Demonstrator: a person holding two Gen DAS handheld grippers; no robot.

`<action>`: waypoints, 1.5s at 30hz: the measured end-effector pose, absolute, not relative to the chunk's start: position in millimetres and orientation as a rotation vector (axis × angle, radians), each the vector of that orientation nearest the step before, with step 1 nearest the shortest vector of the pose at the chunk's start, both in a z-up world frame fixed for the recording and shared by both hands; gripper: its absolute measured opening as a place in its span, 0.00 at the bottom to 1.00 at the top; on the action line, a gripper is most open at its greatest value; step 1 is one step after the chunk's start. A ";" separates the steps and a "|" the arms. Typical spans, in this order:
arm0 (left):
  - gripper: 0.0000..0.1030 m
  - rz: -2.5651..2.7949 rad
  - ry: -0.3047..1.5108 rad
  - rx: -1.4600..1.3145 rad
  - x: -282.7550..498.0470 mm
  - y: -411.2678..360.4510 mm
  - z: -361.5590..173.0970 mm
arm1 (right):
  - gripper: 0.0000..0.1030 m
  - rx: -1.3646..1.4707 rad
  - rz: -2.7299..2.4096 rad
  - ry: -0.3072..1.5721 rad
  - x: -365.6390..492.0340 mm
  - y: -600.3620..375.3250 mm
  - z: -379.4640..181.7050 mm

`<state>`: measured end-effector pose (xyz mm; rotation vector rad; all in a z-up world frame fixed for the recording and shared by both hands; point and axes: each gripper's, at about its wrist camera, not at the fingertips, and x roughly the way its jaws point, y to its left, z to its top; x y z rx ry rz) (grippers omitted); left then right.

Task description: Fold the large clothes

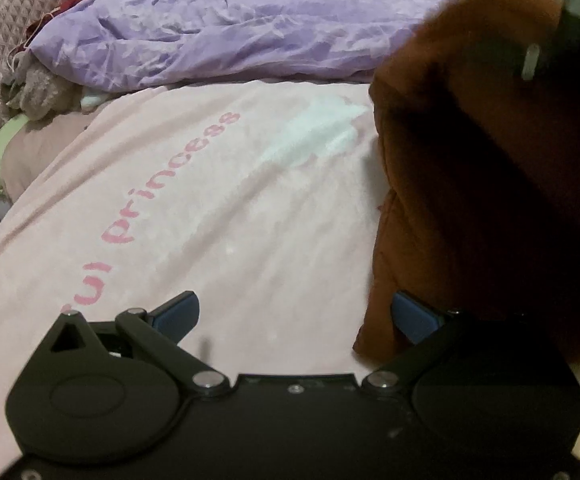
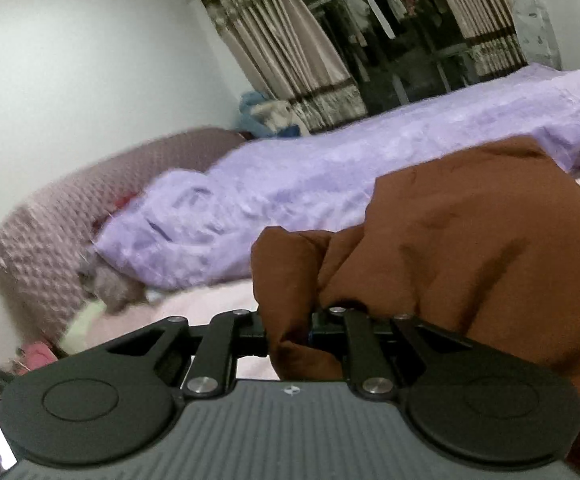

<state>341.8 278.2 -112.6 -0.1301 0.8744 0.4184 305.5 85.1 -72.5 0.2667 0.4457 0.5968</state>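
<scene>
A large rust-brown garment [image 1: 449, 200] hangs over the right side of a pink bed sheet [image 1: 230, 220]. In the right wrist view my right gripper [image 2: 289, 330] is shut on a bunched fold of that brown garment [image 2: 469, 240], lifted above the bed. In the left wrist view my left gripper [image 1: 295, 318] stands open low over the sheet. Its blue pads [image 1: 178, 314] are wide apart, with nothing pressed between them. The right pad sits against the garment's lower edge. The other gripper's body shows at the top right of the left wrist view, above the brown cloth.
A crumpled lilac quilt [image 1: 230, 36] lies across the far side of the bed. A quilted mauve headboard [image 1: 22, 32] and a grey plush toy [image 1: 42, 92] are at the left. Striped curtains [image 2: 282, 52] and a dark window stand beyond.
</scene>
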 end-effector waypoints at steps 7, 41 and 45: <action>1.00 0.410 0.875 -0.140 341.1 281.8 -113.4 | 0.25 0.196 0.596 0.525 313.0 91.1 -119.1; 0.00 0.353 0.746 -0.213 337.4 229.3 -64.8 | 0.47 0.191 0.311 0.441 293.8 -53.5 -55.1; 0.00 0.365 0.884 -0.241 352.8 236.1 -124.8 | 0.48 0.183 0.296 0.478 302.5 -47.1 -73.1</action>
